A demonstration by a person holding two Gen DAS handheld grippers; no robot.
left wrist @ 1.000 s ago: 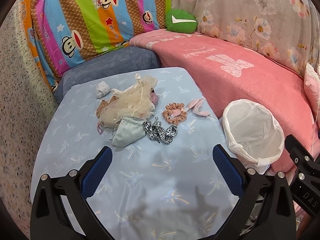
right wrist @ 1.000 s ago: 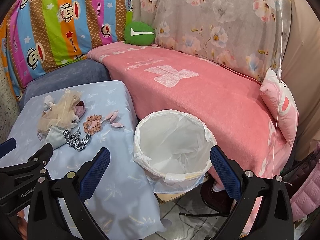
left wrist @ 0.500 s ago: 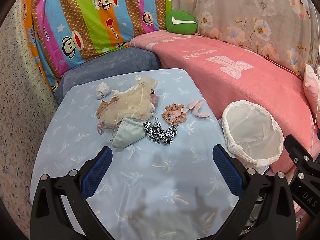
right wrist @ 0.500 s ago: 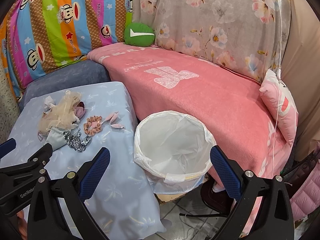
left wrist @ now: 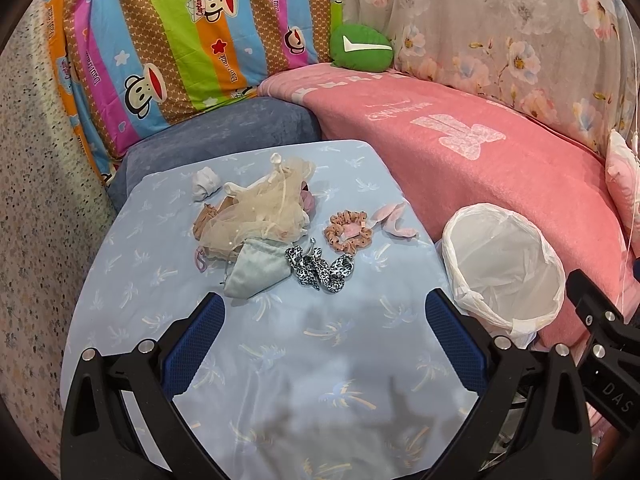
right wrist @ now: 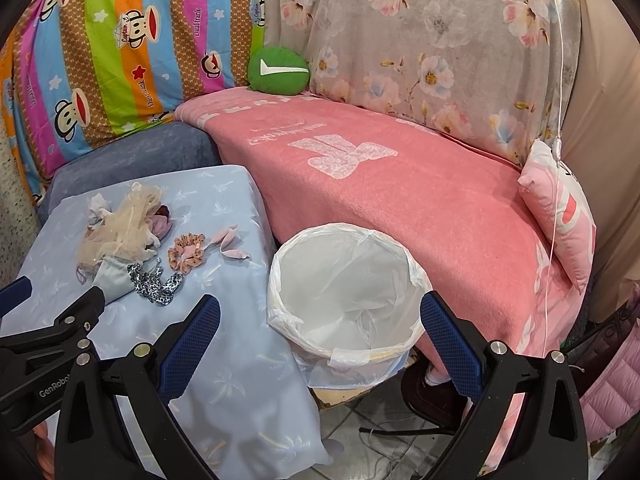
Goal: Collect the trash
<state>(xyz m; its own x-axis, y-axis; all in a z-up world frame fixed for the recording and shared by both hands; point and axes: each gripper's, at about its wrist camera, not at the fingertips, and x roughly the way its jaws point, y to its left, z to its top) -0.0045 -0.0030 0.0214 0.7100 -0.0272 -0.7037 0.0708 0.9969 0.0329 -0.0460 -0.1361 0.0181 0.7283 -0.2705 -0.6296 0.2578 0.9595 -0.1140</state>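
Note:
A heap of small items lies on the light blue cloth-covered table (left wrist: 312, 360): a beige tulle piece (left wrist: 260, 210), a pale blue pouch (left wrist: 256, 270), a leopard-print scrunchie (left wrist: 320, 268), an orange scrunchie (left wrist: 348, 230), pink scraps (left wrist: 394, 220) and a white wad (left wrist: 205, 182). A bin with a white liner (left wrist: 504, 268) stands right of the table. My left gripper (left wrist: 320, 340) hovers open over the table's near part, short of the heap. My right gripper (right wrist: 320, 340) hangs open above the bin (right wrist: 344, 292), with the heap (right wrist: 124, 232) to its left.
A pink blanket (right wrist: 380, 184) covers the sofa behind the bin, with a pink pillow (right wrist: 560, 216) at right and a green cushion (right wrist: 278, 70) at the back. A blue-grey cushion (left wrist: 224, 136) lies behind the table. Tiled floor with cables (right wrist: 384, 432) shows below the bin.
Both views have shifted only slightly; the heap sits a little nearer in the left wrist view. Nothing was taken hold of or moved on the table.

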